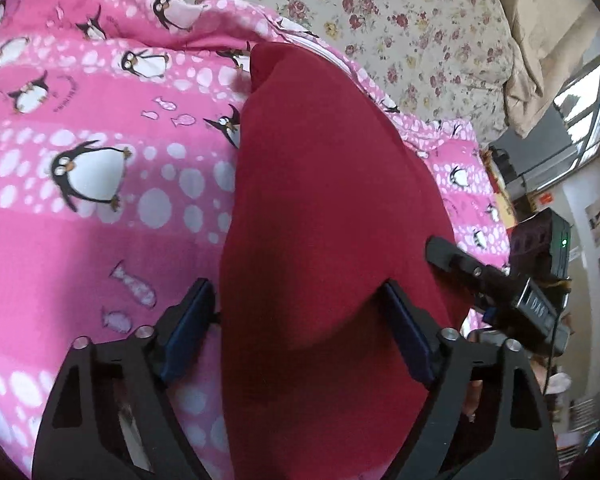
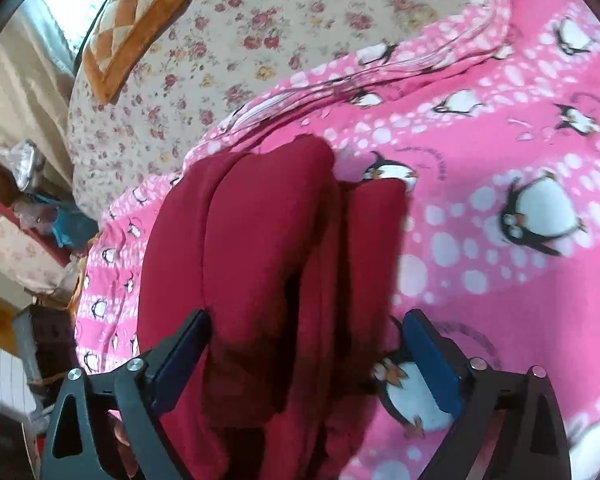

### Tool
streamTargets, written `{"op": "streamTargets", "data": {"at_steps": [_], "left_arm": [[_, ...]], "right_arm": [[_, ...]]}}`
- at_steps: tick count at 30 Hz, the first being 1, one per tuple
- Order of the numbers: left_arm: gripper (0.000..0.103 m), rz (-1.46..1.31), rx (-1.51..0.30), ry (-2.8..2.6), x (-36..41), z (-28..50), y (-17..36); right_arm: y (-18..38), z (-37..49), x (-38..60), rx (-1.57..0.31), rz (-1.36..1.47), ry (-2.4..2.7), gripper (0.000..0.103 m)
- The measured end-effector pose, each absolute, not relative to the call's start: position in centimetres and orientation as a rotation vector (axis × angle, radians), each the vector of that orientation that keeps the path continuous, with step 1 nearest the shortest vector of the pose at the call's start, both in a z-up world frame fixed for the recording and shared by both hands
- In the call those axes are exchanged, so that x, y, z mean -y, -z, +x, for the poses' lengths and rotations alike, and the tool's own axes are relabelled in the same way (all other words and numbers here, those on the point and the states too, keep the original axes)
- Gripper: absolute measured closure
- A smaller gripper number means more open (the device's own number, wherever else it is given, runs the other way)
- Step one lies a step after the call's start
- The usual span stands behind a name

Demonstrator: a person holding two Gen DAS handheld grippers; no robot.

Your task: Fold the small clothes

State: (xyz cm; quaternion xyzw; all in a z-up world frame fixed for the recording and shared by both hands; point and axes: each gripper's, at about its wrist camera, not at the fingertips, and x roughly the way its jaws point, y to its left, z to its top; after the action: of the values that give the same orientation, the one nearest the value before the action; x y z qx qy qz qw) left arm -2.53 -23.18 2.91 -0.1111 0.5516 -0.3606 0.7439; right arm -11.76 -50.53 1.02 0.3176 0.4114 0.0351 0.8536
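A dark red garment (image 1: 324, 208) lies folded lengthwise on the pink penguin blanket (image 1: 100, 208). My left gripper (image 1: 296, 308) is open, its blue pads (image 1: 188, 320) straddling the garment's near end. In the right wrist view the same red garment (image 2: 260, 240) shows as several bunched layers. My right gripper (image 2: 304, 340) is open, its jaws wide on either side of the garment's near end, with the right pad (image 2: 432, 360) over the blanket (image 2: 500, 280). The other gripper (image 1: 500, 284) shows at the right edge of the left wrist view, its tip at the garment's edge.
A floral bedspread (image 1: 400, 20) covers the bed beyond the blanket. An orange quilted pillow (image 2: 140, 12) lies at the far left. Cluttered shelves (image 2: 20, 200) stand beside the bed. A window (image 1: 588, 104) and wall pictures are at the right.
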Motion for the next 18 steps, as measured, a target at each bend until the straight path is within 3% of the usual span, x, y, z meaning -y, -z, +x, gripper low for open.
{"op": "streamTargets", "data": {"at_steps": [4, 5, 6, 7, 10, 18], "left_arm": [[0.016, -0.223, -1.203, 0.823, 23.7, -2.5, -3.0], [0.019, -0.212, -1.206, 0.835, 23.9, -2.7, -3.0], [0.026, -0.195, -1.202, 0.842, 24.0, -2.9, -3.2], [0.034, -0.184, -1.188, 0.838, 24.0, -3.2, -3.5], [0.049, -0.172, -1.157, 0.836, 23.4, -4.3, -4.9], [0.052, -0.177, -1.076, 0.812, 17.6, -10.1, -10.3]], "right_arm": [[-0.5, -10.6, 50.0, -0.863, 0.643, -0.106, 0.004], [-0.4, -10.4, 49.9, -0.855, 0.647, -0.114, 0.005], [-0.4, -10.2, 49.9, -0.848, 0.648, -0.128, 0.013], [-0.4, -10.1, 49.8, -0.848, 0.655, -0.145, 0.030], [-1.5, -10.5, 49.1, -0.839, 0.629, -0.147, 0.048], [-5.3, -13.8, 46.3, -0.824, 0.663, -0.281, 0.054]]}}
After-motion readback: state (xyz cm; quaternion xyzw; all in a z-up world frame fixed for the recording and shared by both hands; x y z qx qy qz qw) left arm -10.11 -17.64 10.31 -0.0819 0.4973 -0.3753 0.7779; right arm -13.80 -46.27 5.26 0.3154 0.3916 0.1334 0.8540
